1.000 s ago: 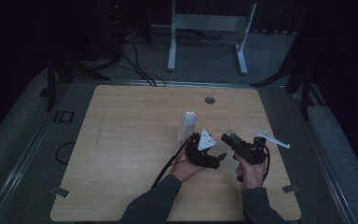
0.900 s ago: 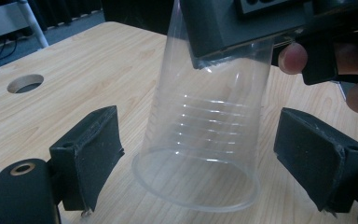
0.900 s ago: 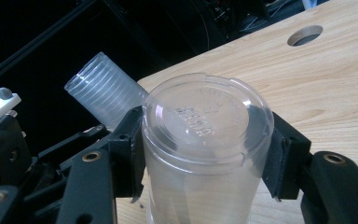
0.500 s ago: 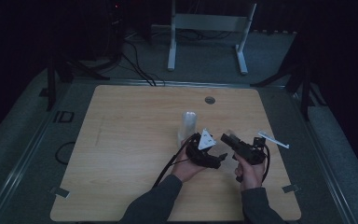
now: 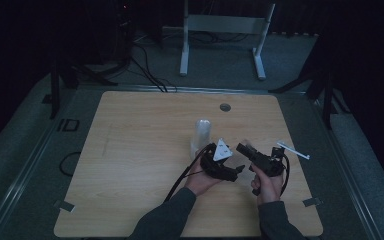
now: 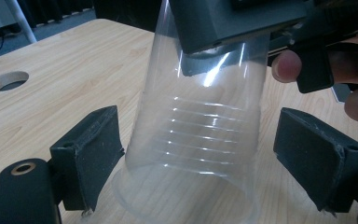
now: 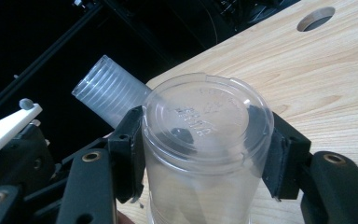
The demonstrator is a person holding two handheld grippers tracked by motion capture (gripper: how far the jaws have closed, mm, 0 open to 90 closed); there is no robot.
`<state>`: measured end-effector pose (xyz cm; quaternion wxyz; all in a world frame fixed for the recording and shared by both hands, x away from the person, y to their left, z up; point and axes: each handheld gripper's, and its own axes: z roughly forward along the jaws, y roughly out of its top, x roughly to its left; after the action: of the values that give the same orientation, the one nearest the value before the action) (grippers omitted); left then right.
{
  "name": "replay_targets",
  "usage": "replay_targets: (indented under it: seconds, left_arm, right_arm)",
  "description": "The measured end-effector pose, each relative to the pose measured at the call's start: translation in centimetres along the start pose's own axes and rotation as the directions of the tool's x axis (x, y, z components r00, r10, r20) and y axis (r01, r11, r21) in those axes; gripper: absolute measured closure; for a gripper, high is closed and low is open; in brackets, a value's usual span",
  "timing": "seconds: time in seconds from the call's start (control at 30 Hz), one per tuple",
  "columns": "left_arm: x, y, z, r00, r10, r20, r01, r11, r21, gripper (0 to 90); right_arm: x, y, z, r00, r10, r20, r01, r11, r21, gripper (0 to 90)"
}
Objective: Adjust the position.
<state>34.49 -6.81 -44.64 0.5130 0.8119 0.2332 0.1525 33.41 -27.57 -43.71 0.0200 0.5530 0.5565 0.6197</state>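
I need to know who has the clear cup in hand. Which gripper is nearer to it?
Right. The right gripper is shut on the clear cup near its base. The left gripper is open, its pads either side of the cup's rim, not pressing.

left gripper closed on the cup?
No: in the left gripper view both pads stand apart from the cup, with gaps on each side.

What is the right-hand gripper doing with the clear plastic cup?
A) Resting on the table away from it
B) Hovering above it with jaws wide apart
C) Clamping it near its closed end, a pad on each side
C: in the right gripper view the right gripper has a black pad pressed on each side of the clear plastic cup.
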Motion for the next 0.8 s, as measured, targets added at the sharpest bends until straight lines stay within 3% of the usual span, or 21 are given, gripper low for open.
replay_targets:
  seconds: [0.8]
  left_arm:
    - [0.12,-0.29,0.46,0.9999,-0.015,0.002,0.015,0.9999,0.006,15.8]
  right_arm:
    - [-0.12,0.01,0.07,0.9979,0.046,-0.046,-0.046,0.999,0.002,41.6]
